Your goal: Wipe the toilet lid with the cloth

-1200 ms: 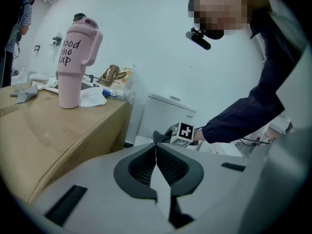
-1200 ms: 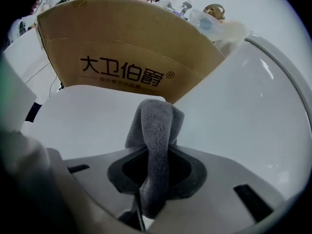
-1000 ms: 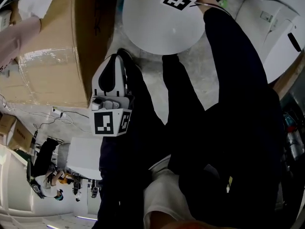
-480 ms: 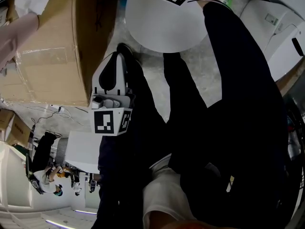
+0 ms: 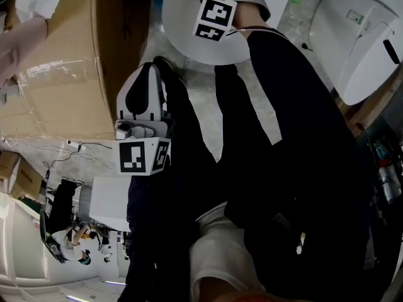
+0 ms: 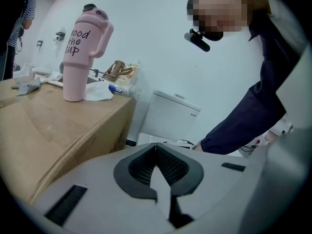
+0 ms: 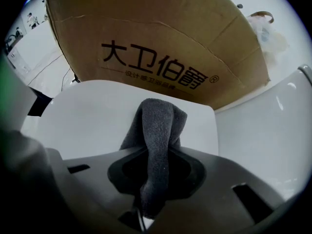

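A: Right claw?
B: Pinching the grey cloth. The cloth sits over the white lid, carton behind.
A: Left claw?
B: Pressed together, nothing in it, beside the carton.

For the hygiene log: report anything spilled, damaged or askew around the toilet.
Nothing stands out. The cloth is pinched in the right gripper over the unmarked toilet lid; the pink tumbler stands upright on the cardboard box. No spill shows.

A pink tumbler and crumpled tissue sit atop a large cardboard box standing on the grey floor.
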Tool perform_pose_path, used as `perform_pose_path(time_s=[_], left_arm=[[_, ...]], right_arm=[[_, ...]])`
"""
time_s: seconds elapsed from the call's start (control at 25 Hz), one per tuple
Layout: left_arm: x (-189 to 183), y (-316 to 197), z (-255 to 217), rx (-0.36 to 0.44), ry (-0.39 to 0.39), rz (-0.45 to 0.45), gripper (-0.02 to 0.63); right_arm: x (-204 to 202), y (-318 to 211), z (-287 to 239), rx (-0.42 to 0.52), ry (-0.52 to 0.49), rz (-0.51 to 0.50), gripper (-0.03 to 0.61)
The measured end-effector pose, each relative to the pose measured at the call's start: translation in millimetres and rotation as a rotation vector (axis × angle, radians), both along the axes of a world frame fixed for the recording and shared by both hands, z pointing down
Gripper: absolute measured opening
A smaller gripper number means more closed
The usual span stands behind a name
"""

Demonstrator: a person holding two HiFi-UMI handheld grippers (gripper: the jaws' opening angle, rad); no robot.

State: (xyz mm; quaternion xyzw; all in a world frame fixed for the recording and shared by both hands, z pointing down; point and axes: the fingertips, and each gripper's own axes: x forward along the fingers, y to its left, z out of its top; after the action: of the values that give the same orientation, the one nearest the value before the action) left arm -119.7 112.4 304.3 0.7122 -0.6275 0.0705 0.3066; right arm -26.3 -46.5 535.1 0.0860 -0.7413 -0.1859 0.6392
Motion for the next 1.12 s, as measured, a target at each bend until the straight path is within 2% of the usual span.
perform_pose_path(time_s=[0.2,0.8,1.12], left_arm=[[-2.9,13.5,0.0,0.001,-0.007,0.009,0.017],[-7.1,48.7,-4.8,0.025,-0.011,0.021,0.017],[-4.7,51.0,-12.4,0.049,-0.010,0.033,0.017]], right_arm=[[-4.4,52.2,5.2,-0.071,0.017,-0.011,0.063],[7.1,198.0,16.3,-0.197,0.026,-0.030,0.063],[10.3,223.0,18.1,-0.252,0.018,0.009,0.064]])
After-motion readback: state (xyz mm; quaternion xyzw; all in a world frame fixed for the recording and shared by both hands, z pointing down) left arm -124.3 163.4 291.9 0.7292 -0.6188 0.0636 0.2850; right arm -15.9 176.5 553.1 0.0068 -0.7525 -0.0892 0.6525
